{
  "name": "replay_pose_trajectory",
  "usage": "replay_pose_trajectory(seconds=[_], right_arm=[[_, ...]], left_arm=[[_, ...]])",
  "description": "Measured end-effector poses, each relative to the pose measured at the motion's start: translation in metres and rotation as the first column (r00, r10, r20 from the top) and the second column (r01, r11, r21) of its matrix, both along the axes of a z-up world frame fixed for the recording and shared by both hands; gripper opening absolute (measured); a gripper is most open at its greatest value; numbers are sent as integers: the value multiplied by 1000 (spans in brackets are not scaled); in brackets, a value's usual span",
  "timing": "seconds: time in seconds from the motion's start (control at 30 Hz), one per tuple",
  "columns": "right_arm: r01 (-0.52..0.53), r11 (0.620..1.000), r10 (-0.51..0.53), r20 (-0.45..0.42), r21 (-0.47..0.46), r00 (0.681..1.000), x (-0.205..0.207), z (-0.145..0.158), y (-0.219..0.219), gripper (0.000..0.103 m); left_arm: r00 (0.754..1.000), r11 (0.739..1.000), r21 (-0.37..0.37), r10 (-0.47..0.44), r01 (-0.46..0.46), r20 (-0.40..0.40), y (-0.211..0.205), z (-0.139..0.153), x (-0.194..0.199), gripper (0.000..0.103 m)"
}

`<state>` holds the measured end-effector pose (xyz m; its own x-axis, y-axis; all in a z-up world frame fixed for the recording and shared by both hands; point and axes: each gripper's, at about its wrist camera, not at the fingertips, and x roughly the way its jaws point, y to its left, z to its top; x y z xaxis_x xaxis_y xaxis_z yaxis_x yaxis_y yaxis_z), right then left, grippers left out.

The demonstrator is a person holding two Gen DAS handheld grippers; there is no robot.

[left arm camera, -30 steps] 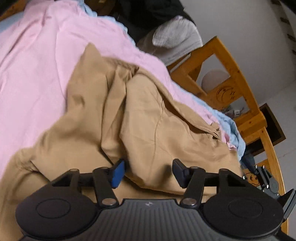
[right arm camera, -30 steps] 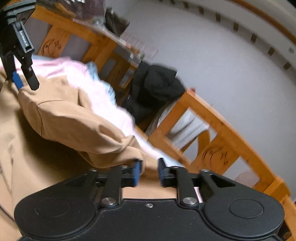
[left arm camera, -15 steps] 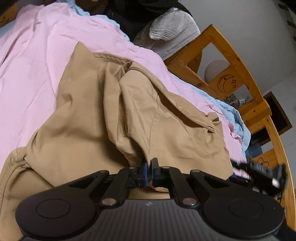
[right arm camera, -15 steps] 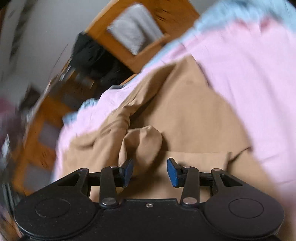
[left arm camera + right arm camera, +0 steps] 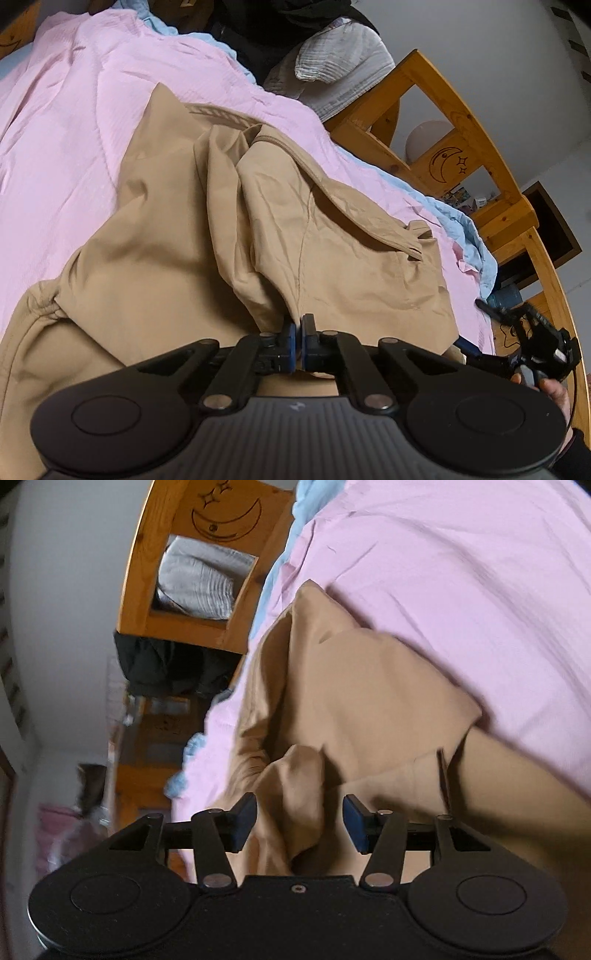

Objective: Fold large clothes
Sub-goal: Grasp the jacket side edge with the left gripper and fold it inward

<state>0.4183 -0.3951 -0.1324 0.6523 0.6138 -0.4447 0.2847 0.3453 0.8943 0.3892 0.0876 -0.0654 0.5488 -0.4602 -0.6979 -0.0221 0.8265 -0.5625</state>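
Observation:
A tan jacket (image 5: 177, 236) lies crumpled on a pink bedsheet (image 5: 62, 122). My left gripper (image 5: 298, 345) is shut on a pinched fold of the jacket near its lower edge. In the right wrist view the same tan jacket (image 5: 369, 701) fills the middle, and my right gripper (image 5: 300, 821) has its jaws opening, with a bunched fold of tan cloth (image 5: 295, 797) between the blue pads but not pressed by them. The right gripper (image 5: 524, 343) also shows at the right edge of the left wrist view, held by a hand.
A wooden bed frame (image 5: 454, 155) with a carved moon and stars runs along the bed's far side. Grey folded cloth (image 5: 343, 66) and dark clothing (image 5: 295, 22) hang over it. A light blue sheet edge (image 5: 465, 229) lines the pink sheet.
My left gripper closed onto a fold of the jacket and stays there. The right gripper let go of its cloth, rolled over, swung to the jacket's other side, and its jaws have widened.

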Motion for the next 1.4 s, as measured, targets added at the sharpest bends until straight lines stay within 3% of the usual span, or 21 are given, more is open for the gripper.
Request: replay_pose_trajectory(seconds=[0.1,0.23,0.27,0.3,0.37,0.43,0.5,0.57,0.67,0.73,0.83,0.9,0.97,1.07,1.17,1.23,1.27,1.3,1.4], right_arm=[[-18,999,18,-12,28,1000,17,2,13,76],[-27,1000,28,-104,7,994,55,-8,39,75],[-28,999,25,-110,-23,994,63,-8,44,63],[-41,997,34,-109,-63,993,72,-6,51,38],[-55,986,45,-67,-158,997,89,8,63,13],[-53,961,75,72,-271,995,101,35,73,6],[-17,926,130,278,-376,952,103,66,82,3],[21,876,190,383,-482,904,103,80,90,2],[15,847,192,333,-531,923,110,59,87,2],[18,829,179,296,-559,938,108,41,81,2],[22,853,137,263,-522,955,94,18,62,7],[30,847,131,263,-531,956,84,14,55,15],[33,847,132,270,-530,954,77,18,47,17],[10,845,153,260,-535,953,74,23,47,39],[-20,835,168,219,-550,961,81,22,54,42],[-15,833,153,203,-553,967,89,19,60,37],[-6,833,144,207,-553,968,91,19,62,15],[11,823,135,214,-567,967,94,21,65,3],[83,779,145,307,-621,941,87,37,75,1]], left_arm=[[1000,1000,4,0,0,3,0,2,0,1],[1000,1000,10,-2,2,11,0,4,-1,0],[1000,1000,16,-6,6,17,-2,4,-1,0],[1000,1000,20,-12,12,26,-2,4,-1,0],[999,999,28,-25,24,45,-7,4,0,0],[997,999,29,-39,37,63,-16,4,5,0],[994,997,52,-57,52,93,-26,2,10,0],[991,992,107,-75,63,114,-38,-3,16,0],[991,988,134,-89,75,98,-43,-14,21,1],[991,989,108,-112,105,69,-41,-18,18,3],[988,986,110,-137,128,72,-35,-11,4,16],[986,982,144,-140,126,91,-29,-3,-5,41],[985,982,170,-105,81,134,-20,6,-11,47],[981,980,197,-7,-33,196,-2,18,-10,47],[977,963,228,97,-140,188,4,20,17,45],[983,961,230,121,-151,141,5,15,43,12],[984,965,214,131,-154,119,7,13,53,0],[982,966,197,150,-170,113,10,11,59,0],[958,937,244,204,-251,203,10,19,53,0]])
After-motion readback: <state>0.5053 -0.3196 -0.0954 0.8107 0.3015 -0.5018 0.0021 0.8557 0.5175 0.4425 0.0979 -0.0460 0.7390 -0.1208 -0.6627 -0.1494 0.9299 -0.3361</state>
